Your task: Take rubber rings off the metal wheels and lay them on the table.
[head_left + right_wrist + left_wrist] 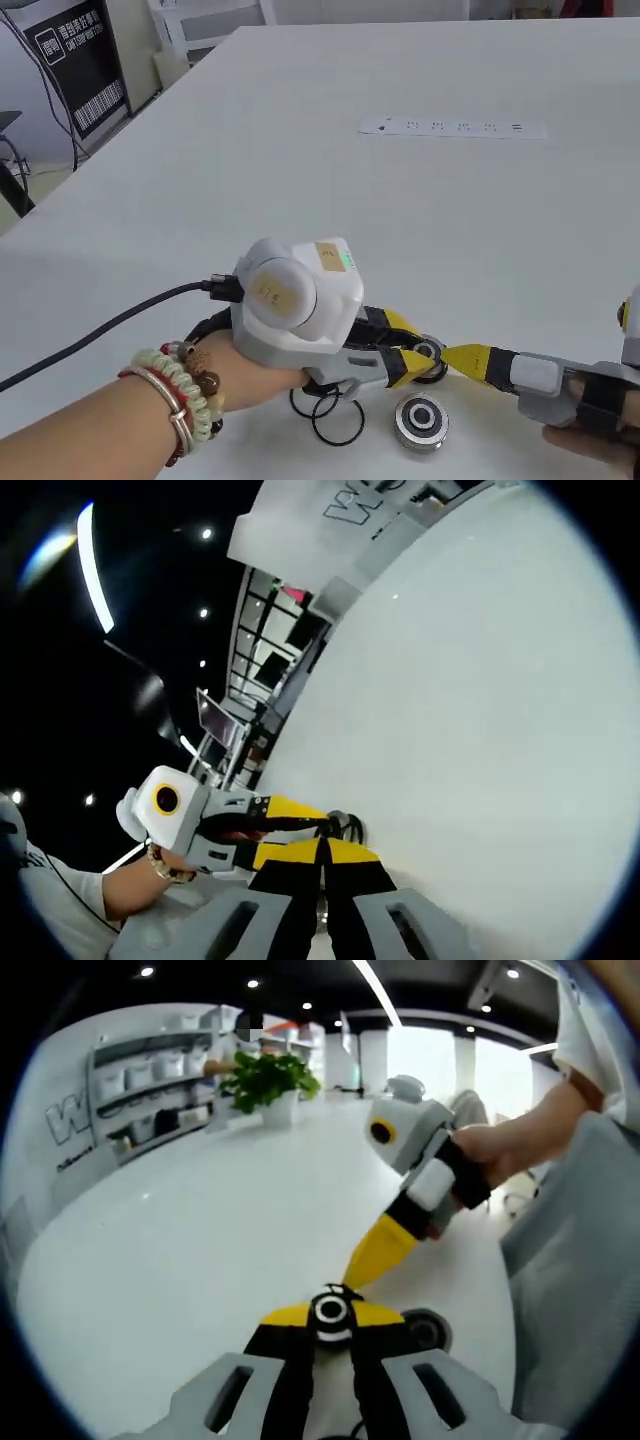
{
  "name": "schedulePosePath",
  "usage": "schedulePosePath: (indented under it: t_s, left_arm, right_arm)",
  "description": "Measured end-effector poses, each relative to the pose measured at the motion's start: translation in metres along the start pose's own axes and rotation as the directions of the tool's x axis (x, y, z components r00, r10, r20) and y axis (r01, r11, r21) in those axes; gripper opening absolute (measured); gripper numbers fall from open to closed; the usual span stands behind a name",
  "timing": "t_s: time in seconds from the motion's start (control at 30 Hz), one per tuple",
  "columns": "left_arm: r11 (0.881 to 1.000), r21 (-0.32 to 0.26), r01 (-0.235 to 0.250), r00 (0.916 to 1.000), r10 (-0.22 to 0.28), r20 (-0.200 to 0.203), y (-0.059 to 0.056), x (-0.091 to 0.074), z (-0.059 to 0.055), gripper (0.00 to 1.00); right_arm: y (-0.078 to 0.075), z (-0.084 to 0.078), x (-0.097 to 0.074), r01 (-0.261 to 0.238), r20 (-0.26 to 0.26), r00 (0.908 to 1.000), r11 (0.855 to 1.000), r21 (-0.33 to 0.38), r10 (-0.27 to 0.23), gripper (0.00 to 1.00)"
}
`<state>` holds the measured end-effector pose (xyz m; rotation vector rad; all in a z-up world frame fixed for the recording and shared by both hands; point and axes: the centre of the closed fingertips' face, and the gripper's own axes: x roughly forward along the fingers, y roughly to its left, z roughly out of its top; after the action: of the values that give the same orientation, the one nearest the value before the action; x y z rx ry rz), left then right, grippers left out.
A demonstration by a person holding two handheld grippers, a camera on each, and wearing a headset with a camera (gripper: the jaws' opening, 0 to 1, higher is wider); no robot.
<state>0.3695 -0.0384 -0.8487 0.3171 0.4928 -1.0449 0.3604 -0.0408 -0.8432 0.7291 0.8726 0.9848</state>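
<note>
My left gripper (415,358) is shut on a small metal wheel (432,349) held just above the white table (300,180). In the left gripper view the wheel (332,1312) sits between the yellow-tipped jaws. My right gripper (449,357) comes in from the right, shut, with its tip at the wheel's rim; I cannot tell whether it pinches a ring. A second metal wheel (421,420) lies flat on the table below them. Two black rubber rings (337,420) lie overlapping on the table under the left gripper. In the right gripper view its jaws (322,850) point at the left gripper (300,825).
A white power strip (453,127) lies farther back on the table. The left gripper's black cable (100,335) trails off to the left. A dark sign (80,60) and chairs stand beyond the table's far left edge.
</note>
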Motion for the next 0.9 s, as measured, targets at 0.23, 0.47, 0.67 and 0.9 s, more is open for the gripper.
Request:
schedulePosePath:
  t_s: [0.23, 0.47, 0.67, 0.9]
  left_arm:
    - [1.0, 0.004, 0.001, 1.0, -0.001, 0.004, -0.001, 0.001, 0.0, 0.14]
    - [1.0, 0.008, -0.002, 1.0, 0.002, 0.0, -0.001, 0.002, 0.0, 0.14]
    - [1.0, 0.01, -0.003, 1.0, 0.003, 0.007, -0.001, 0.003, 0.001, 0.14]
    - [1.0, 0.03, 0.001, 1.0, -0.001, 0.004, -0.003, 0.005, 0.002, 0.14]
  right_arm:
    - [0.002, 0.0, 0.0, -0.025, 0.003, 0.9997, 0.999, 0.022, 0.025, 0.0]
    - [0.007, 0.0, 0.0, -0.051, 0.008, 0.9987, 0.998, 0.036, 0.051, 0.0]
    - [0.011, 0.001, -0.002, -0.082, 0.023, 0.9965, 0.996, 0.04, 0.081, 0.0]
    - [0.023, 0.003, -0.006, -0.161, 0.037, 0.9865, 0.986, 0.035, 0.16, 0.0]
